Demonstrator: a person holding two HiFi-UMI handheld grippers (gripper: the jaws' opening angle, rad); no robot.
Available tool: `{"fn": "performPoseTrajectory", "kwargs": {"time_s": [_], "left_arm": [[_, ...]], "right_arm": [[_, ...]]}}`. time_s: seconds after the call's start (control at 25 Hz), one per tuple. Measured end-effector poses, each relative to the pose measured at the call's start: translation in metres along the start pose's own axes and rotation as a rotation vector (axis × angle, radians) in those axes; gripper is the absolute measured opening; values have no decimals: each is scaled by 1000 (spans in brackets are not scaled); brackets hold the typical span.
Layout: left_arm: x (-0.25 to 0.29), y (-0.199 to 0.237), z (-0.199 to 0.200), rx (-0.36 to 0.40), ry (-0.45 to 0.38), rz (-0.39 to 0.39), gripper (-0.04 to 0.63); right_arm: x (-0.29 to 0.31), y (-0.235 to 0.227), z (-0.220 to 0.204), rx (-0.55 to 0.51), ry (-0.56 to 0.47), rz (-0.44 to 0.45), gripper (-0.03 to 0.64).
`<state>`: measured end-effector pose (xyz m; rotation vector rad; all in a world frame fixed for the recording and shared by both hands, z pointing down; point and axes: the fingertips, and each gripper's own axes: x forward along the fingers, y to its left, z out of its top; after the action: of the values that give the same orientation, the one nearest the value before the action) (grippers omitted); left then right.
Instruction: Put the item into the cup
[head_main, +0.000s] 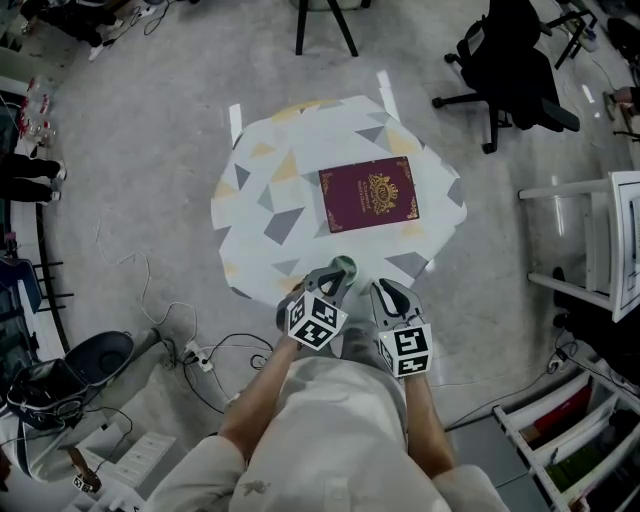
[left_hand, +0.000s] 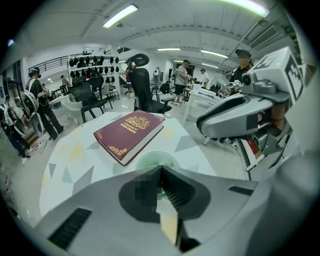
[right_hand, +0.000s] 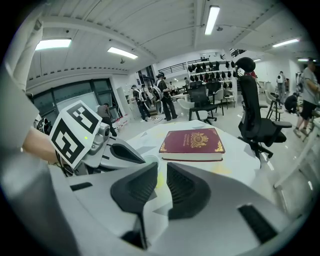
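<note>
While your left gripper (head_main: 336, 280) hangs tips-down over the cup (head_main: 344, 265) at the table (head_main: 250, 200) edge, its 2 jaws are pressed together. No item shows; pinched thin or already in the cup, can't tell. Likely the drop position. Book (head_main: 368, 195) lies flat beyond, apart from the cup, unused. Right gripper (right_hand: 162, 172) sits just beside, jaws slightly apart, nothing between, probably keeping clear.

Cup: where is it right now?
Head view: the green cup stands at the table's near edge, just this side of the book, right at the left gripper's tips.
</note>
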<state>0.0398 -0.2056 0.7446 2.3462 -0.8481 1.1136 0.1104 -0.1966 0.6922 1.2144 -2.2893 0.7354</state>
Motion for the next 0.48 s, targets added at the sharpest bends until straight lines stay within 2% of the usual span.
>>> {"fn": "performPoseTrajectory", "kwargs": {"time_s": [0.48], "left_arm": [[6, 2, -4, 17, 47, 23, 14]], "right_arm": [[-5, -1, 0, 6, -11, -17, 64]]}}
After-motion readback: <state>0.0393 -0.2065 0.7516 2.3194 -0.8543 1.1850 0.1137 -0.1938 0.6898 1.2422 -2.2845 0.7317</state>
